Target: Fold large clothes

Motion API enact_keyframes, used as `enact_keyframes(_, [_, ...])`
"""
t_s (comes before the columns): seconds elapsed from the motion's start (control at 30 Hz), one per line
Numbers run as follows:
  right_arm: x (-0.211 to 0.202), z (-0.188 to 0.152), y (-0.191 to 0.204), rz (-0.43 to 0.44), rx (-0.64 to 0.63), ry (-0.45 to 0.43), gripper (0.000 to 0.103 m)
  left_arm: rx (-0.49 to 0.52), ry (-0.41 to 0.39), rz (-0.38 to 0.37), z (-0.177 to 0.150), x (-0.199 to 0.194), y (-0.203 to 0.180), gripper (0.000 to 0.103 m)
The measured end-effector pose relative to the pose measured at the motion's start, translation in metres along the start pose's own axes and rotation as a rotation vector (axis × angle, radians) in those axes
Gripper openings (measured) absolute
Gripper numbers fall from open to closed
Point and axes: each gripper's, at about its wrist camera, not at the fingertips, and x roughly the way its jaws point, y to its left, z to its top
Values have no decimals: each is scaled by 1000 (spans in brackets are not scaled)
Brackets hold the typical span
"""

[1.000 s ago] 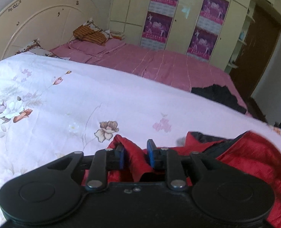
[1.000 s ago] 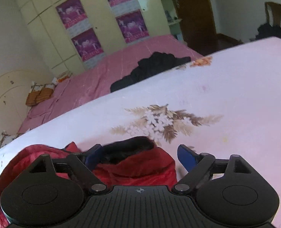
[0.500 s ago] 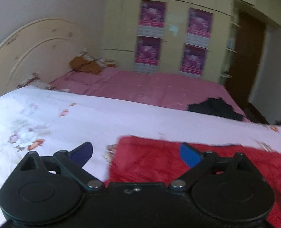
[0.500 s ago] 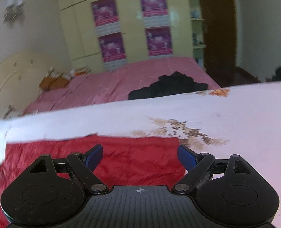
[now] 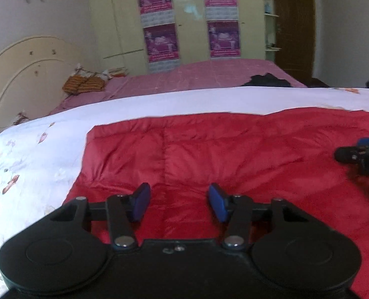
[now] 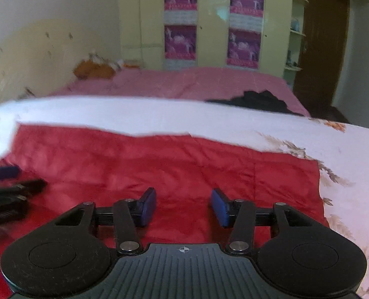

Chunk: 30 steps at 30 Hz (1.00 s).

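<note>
The room is dim with soft, even light. A pale shine sits on the far cupboard doors [image 5: 189,10]. Both pictures are blurry, most in the right wrist view. Edges bend round, and the corners go dark.

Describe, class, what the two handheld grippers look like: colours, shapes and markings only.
The left gripper and right gripper match: black bodies with two round discs, silver pivot bolts on black link arms, and jaws faced with blue pads. The right one's top plate is ribbed grey with a small crosshair mark. White letters "DA" show on its side in the left view. No cables or sleeves are visible.
</note>
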Motion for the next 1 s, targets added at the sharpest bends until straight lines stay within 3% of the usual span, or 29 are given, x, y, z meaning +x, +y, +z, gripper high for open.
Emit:
enact_keyframes(0.1, [21,-4,-19,-61,17,7,49,-61,14,16,-3,10,10,53])
enact_keyframes(0.23, [36,-8,-30,-116,-12,-5,49,-71,11,30,-6,13,10,53])
enact_keyframes(0.3, [41,-13,-49,-137,45,-10,49,-89,19,23,-6,15,13,53])
enact_keyframes(0.47, [44,0,-74,-108,139,35,49,-119,63,20,0,17,24,58])
enact_keyframes(0.57, [20,7,-82,-69,211,34,49,-122,80,30,4,8,28,59])
enact_keyframes(0.73, [-37,9,-50,-5,111,-35,49,-148,58,4,11,-24,32,68])
enact_keyframes(0.83, [-56,-2,-29,29,73,-53,49,-126,23,-10,9,-48,26,74])
enact_keyframes(1.0, [-71,-25,1,38,9,-61,49,-106,32,-44,-6,-78,12,74])
